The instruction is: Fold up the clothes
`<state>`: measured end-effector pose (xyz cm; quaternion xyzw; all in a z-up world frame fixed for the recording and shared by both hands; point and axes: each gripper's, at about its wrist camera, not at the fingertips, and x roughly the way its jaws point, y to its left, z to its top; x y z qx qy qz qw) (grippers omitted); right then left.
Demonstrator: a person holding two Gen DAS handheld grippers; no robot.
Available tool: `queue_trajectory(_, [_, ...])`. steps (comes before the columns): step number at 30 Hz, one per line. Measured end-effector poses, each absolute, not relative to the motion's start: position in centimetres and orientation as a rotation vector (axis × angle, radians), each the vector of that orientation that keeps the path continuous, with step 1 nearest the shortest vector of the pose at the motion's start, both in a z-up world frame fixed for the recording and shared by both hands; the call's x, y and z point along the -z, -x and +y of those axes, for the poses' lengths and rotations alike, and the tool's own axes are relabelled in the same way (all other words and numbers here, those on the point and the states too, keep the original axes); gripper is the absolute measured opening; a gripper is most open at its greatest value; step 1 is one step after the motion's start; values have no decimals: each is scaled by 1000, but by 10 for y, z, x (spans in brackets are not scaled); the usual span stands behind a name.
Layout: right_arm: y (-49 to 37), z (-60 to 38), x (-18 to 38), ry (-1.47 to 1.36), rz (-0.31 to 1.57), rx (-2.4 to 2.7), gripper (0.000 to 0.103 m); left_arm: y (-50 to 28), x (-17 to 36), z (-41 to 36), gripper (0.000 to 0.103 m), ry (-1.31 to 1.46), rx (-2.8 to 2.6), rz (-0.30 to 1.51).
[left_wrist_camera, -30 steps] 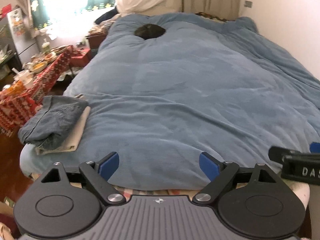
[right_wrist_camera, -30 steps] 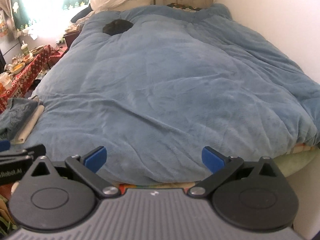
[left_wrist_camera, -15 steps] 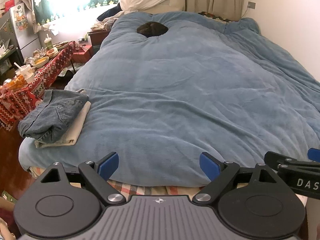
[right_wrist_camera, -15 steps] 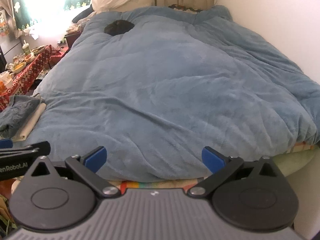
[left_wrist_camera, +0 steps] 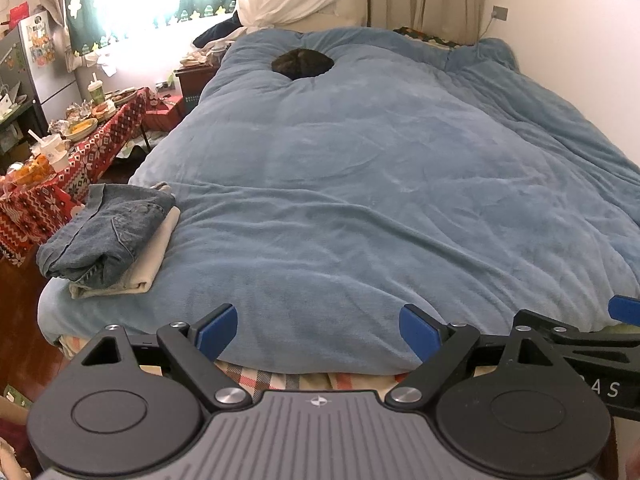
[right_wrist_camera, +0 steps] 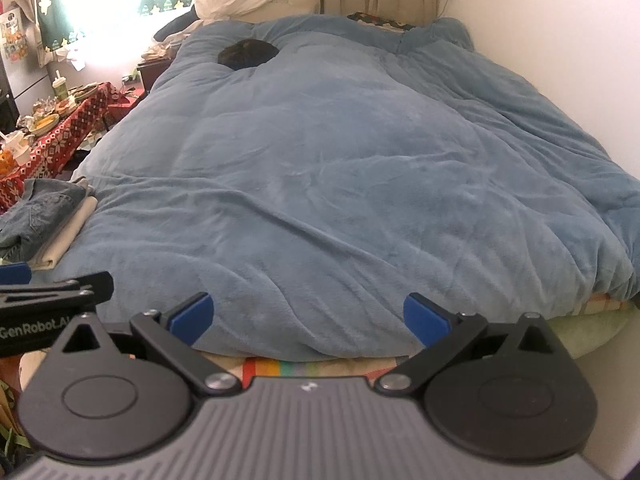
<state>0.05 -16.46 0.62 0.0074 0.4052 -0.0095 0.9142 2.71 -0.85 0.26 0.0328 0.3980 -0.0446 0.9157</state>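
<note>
While the left gripper (left_wrist_camera: 318, 330) hangs wide open and empty over the near edge of the blue duvet (left_wrist_camera: 380, 184), folded jeans (left_wrist_camera: 108, 230) sit on a cream garment (left_wrist_camera: 154, 258) at its near left corner, and in the right wrist view the right gripper (right_wrist_camera: 307, 318) gapes equally empty, that stack at the left edge.

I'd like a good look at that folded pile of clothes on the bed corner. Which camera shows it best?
The left wrist view: the whole pile shows, folded jeans on top of a cream garment. In the right wrist view the pile sits squeezed at the left edge, partly cut off and behind the other tool.
</note>
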Motion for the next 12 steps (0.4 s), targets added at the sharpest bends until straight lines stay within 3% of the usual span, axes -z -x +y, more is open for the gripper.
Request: queue_trajectory(12, [-1,-164,-5,-16,835,18,102,-27,-4,-8,88,-61,97,825])
